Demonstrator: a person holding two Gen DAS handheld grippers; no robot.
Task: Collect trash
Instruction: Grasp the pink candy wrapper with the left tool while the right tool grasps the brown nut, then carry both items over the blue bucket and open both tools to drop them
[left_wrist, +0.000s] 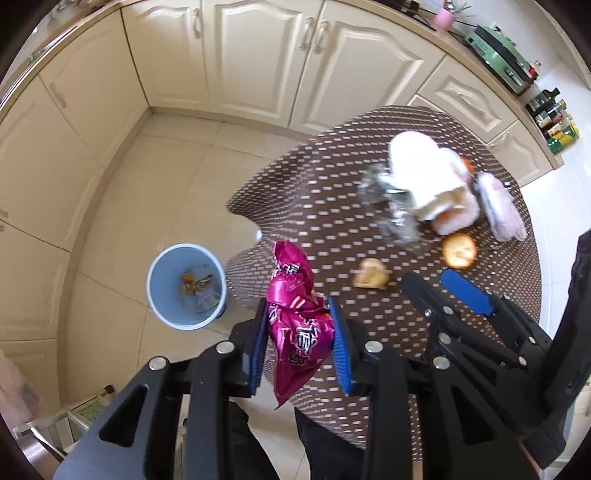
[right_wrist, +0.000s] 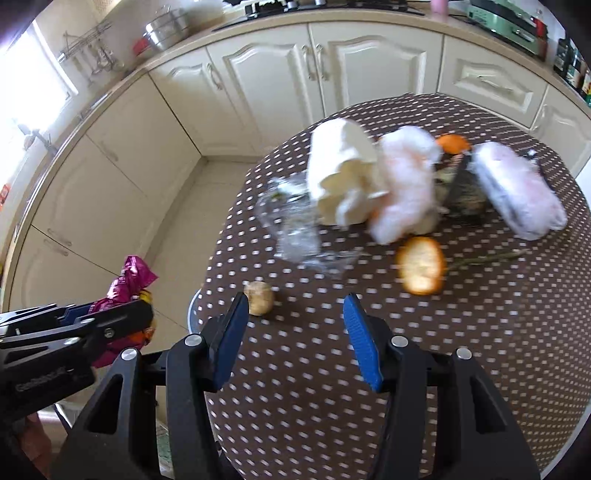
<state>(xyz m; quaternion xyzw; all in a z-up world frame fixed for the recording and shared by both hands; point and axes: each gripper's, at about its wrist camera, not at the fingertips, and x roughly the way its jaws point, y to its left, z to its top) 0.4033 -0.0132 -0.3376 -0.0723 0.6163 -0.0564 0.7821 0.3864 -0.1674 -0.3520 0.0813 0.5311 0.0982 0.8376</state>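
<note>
My left gripper (left_wrist: 298, 334) is shut on a crumpled magenta snack wrapper (left_wrist: 295, 317), held at the table's left edge, with the pale blue trash bin (left_wrist: 186, 286) on the floor down to the left. The bin holds some scraps. In the right wrist view the same wrapper (right_wrist: 127, 291) shows at the left, pinched in the left gripper's fingers (right_wrist: 110, 321). My right gripper (right_wrist: 295, 332) is open over the brown dotted tablecloth (right_wrist: 332, 387), nothing between its pads. Just ahead lie a small tan food scrap (right_wrist: 260, 297), a round cracker (right_wrist: 421, 269) and crumpled clear plastic (right_wrist: 299, 229).
Further back on the table lie a cream cloth (right_wrist: 340, 173), fluffy pink-white items (right_wrist: 406, 181), an orange peel (right_wrist: 452, 144) and a wrapped pinkish packet (right_wrist: 517, 188). Cream cabinets (left_wrist: 258, 62) line the far wall. The right gripper (left_wrist: 454, 288) shows at the right in the left wrist view.
</note>
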